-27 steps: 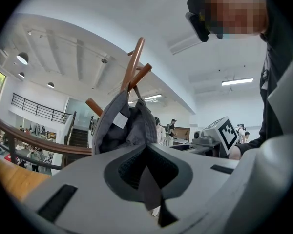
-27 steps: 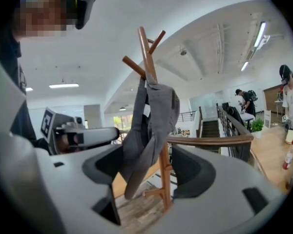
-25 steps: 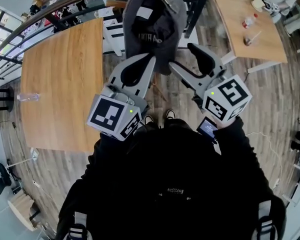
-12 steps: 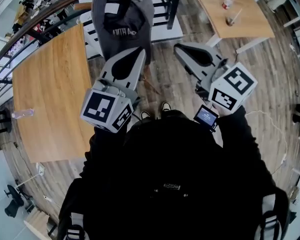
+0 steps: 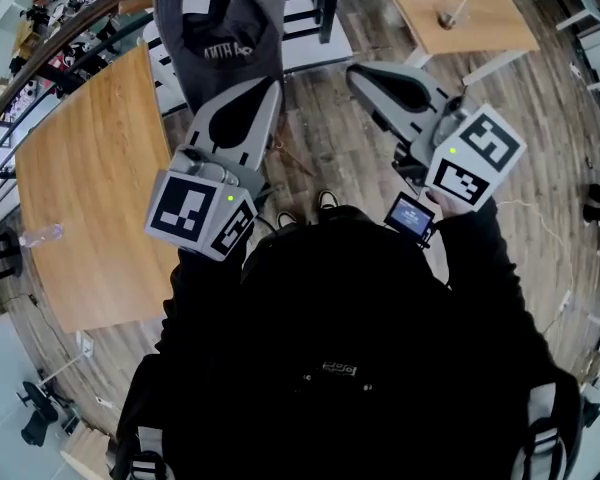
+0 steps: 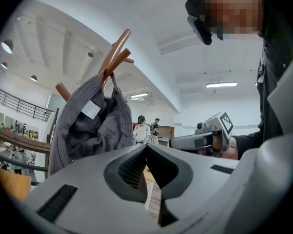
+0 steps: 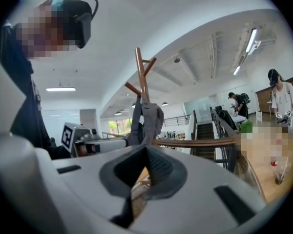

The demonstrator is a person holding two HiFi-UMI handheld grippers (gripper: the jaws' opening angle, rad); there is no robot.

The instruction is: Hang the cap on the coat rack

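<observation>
two grippers are up in front of me and neither one has hold of anything. the left gripper [image 6: 146,146] has its jaws pressed together at the tips with nothing between them, and the right gripper [image 7: 146,148] shows the same: tips meeting, nothing pinched.

the cap [image 6: 88,126] hangs on the coat rack [image 6: 115,57], ahead of the left jaws and off to their left, clear of them. only the left gripper view shows me how it sits: draped over an angled wooden peg, open side toward me, a white label on its lining. that view also catches the right gripper out past the jaw tips on the right side, pointing level.

the right gripper view gives what the left does not: the rack's upright post with forked pegs rising above the cap, and the cap seen edge-on as a narrow grey fold straight ahead of and above those jaws.

the head view hides the pegs; from above i see only the cap's dome just beyond the left jaws, a wooden table [image 5: 90,188] left of them, and plank floor [image 5: 320,148] between the grippers.
</observation>
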